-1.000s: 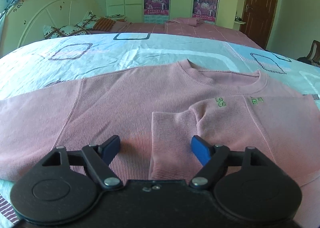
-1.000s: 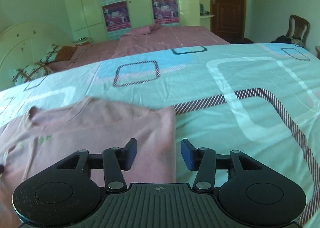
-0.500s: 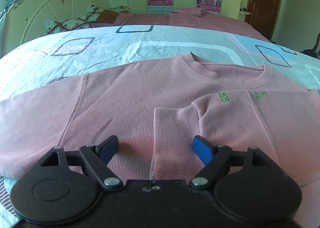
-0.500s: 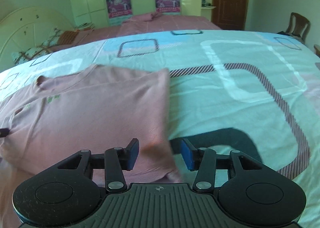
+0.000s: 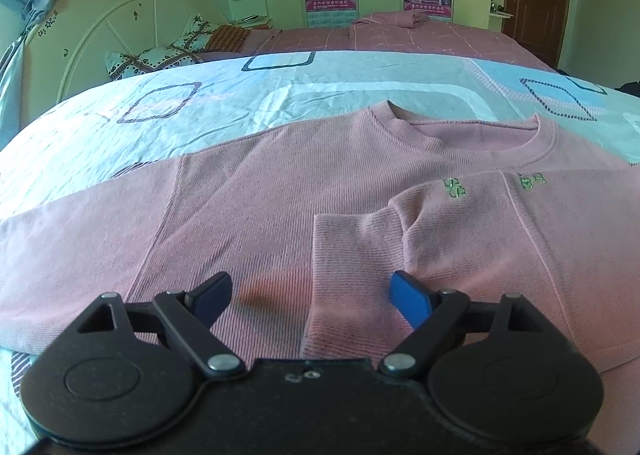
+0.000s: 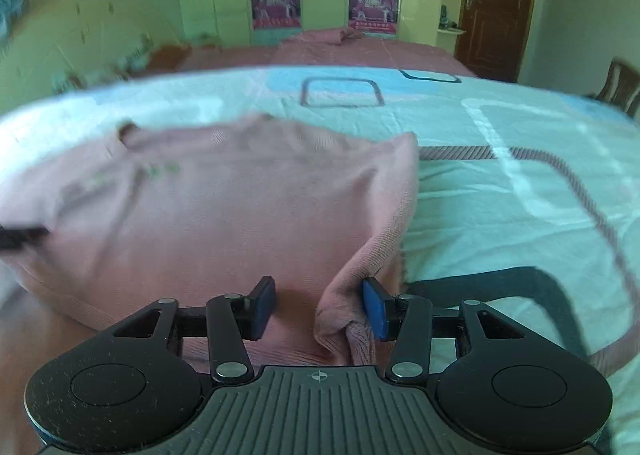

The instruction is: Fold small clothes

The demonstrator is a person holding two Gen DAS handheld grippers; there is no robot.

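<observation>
A small pink knit sweater (image 5: 280, 195) lies front up on the bed, neck hole away from me. Its right sleeve is folded over the chest, the cuff (image 5: 344, 279) pointing toward me. Its left sleeve stretches out flat to the left. My left gripper (image 5: 310, 297) is open and hovers low over the hem, the folded cuff between its jaws. In the right wrist view the sweater (image 6: 240, 207) has its right side lifted in a fold. My right gripper (image 6: 320, 305) is open, with that raised edge (image 6: 348, 319) resting against its right fingertip (image 6: 376, 311).
The bed sheet (image 5: 200, 119) is pale blue with square patterns. A white headboard (image 5: 112, 35) and pillows (image 5: 160, 55) are at the far left. A second bed with a pink cover (image 5: 400, 35), wardrobes and a brown door (image 6: 500, 3) stand behind. A chair (image 6: 620, 87) is at the right.
The right gripper has swung left and opened wider, and the sweater's right edge has risen between its jaws. The left gripper has stayed open and nearly still over the hem.
</observation>
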